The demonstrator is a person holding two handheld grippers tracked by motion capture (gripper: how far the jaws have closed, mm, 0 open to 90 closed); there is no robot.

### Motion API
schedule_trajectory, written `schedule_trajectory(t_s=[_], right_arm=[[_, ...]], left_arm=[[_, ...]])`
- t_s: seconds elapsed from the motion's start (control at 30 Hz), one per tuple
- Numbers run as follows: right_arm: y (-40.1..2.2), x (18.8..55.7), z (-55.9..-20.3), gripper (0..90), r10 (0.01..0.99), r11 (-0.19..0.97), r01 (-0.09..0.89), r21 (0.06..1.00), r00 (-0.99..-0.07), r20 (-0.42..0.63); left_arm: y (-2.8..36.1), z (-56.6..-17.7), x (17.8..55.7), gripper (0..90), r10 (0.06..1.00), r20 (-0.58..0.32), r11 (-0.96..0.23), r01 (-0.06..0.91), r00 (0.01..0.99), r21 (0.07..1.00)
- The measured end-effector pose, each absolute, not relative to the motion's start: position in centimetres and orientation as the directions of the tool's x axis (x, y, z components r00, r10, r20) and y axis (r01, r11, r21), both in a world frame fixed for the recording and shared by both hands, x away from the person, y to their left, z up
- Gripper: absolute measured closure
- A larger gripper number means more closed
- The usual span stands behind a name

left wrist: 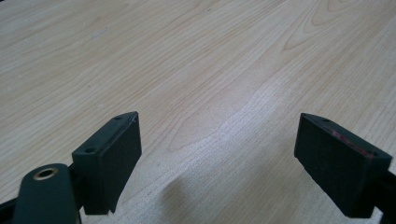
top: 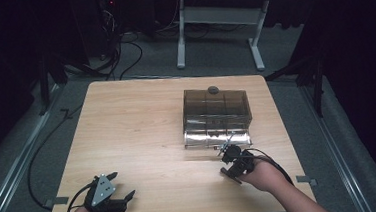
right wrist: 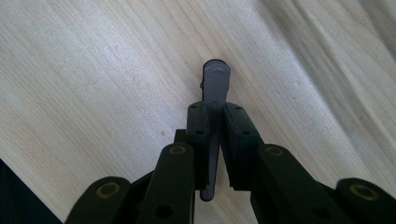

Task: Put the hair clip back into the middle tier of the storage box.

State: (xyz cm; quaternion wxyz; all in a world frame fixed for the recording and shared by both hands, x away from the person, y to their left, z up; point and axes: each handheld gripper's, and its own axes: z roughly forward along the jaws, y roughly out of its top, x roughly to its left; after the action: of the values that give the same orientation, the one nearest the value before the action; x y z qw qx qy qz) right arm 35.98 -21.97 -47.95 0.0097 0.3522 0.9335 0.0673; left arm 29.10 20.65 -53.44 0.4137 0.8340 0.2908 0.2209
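My right gripper (right wrist: pixel 215 109) is shut on a thin grey flat piece (right wrist: pixel 216 79) with a rounded tip that sticks out past the pads, just above the wooden table (right wrist: pixel 93 70). In the high view that gripper (top: pixel 228 153) sits close to the front of a smoky translucent box (top: pixel 216 109), with the grey piece (top: pixel 226 146) pointing toward the box. A grey knob (top: pixel 213 89) tops the box's far edge. My left gripper (top: pixel 124 184) rests near the front left of the table (top: pixel 127 120). It (left wrist: pixel 219 126) stands open with bare wood between its jaws.
The box's lower front (top: pixel 217 138) looks shiny and silver. Cables run over the grey floor at the left (top: pixel 34 162). A white desk frame (top: pixel 217 18) stands beyond the table's far edge.
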Motion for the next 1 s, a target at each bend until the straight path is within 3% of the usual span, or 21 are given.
schedule_trajectory(t_s=[1.0], right_arm=[[-23.1,36.5,-46.1,81.8,0.679,0.720,0.672,0.172,-0.734,0.030]], left_arm=[[20.6,-53.4,29.1,15.1,0.674,0.129,-0.481,0.300,0.727,0.823]])
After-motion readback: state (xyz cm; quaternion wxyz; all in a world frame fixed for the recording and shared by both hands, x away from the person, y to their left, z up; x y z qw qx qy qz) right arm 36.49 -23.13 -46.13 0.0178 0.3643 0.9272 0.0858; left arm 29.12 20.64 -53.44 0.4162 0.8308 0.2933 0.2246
